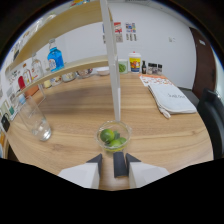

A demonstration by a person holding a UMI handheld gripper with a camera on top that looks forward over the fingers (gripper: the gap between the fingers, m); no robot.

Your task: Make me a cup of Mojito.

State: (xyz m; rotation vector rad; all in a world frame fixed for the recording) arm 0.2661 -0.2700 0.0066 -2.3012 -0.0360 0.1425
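Observation:
A small clear bowl (114,131) holding limes (107,135) sits on the wooden table (75,107), just ahead of my fingertips. My gripper (111,161) hovers low over the table's near edge. Its dark pads (119,164) stand a narrow gap apart, bare wood shows between them, and nothing is held. An empty tall glass (35,120) stands to the left of the bowl, well beyond the left finger. A blue-labelled bottle (55,58) rests on the wooden shelf (75,67) at the far left.
A white upright post (115,75) rises right behind the bowl. More bottles and jars line the shelf and the table's far end (134,62). A white cloth bag (172,97) lies at the right, with a dark chair (212,112) beyond it.

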